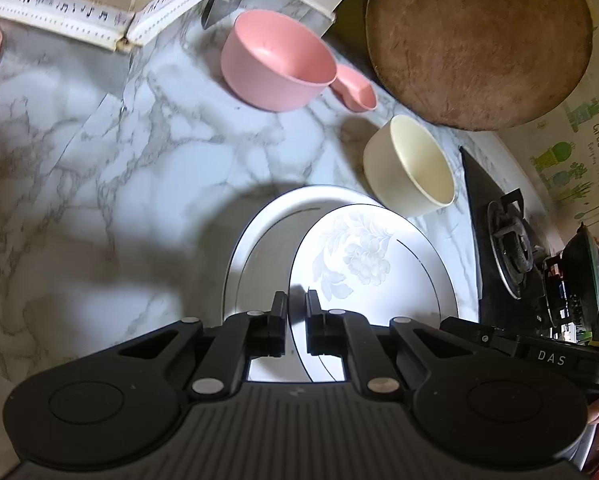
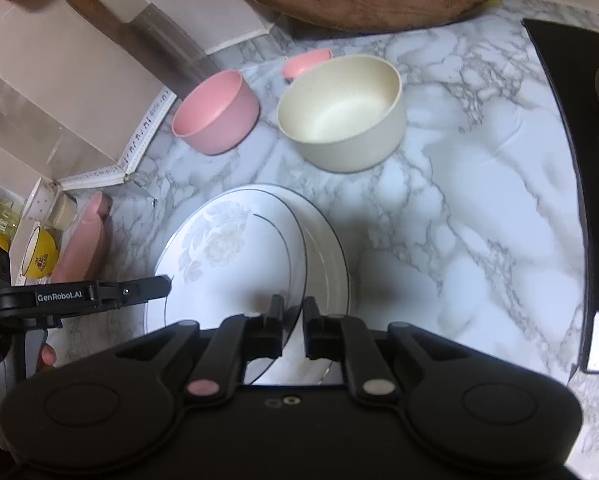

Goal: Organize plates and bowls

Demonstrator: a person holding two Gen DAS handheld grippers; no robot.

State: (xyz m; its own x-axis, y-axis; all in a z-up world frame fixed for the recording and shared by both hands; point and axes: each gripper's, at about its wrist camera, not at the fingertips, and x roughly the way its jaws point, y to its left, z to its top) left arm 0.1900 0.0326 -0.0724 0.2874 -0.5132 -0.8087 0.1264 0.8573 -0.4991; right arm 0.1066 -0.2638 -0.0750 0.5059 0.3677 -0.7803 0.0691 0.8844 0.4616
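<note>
Both grippers pinch the floral plate (image 2: 227,264) by opposite rim edges: the right gripper (image 2: 292,312) clenches its near-right edge, the left gripper (image 1: 298,304) the opposite one, jaws narrowed onto the rim. The plate hangs tilted over the plain white plate (image 2: 327,256) lying on the marble counter (image 2: 459,220). In the right wrist view, the cream bowl (image 2: 339,116) sits at twelve o'clock, the pink bowl (image 2: 215,116) at eleven. Likely stacking: level the plate, center it over the lower rim, lower both sides evenly, release together.
</note>
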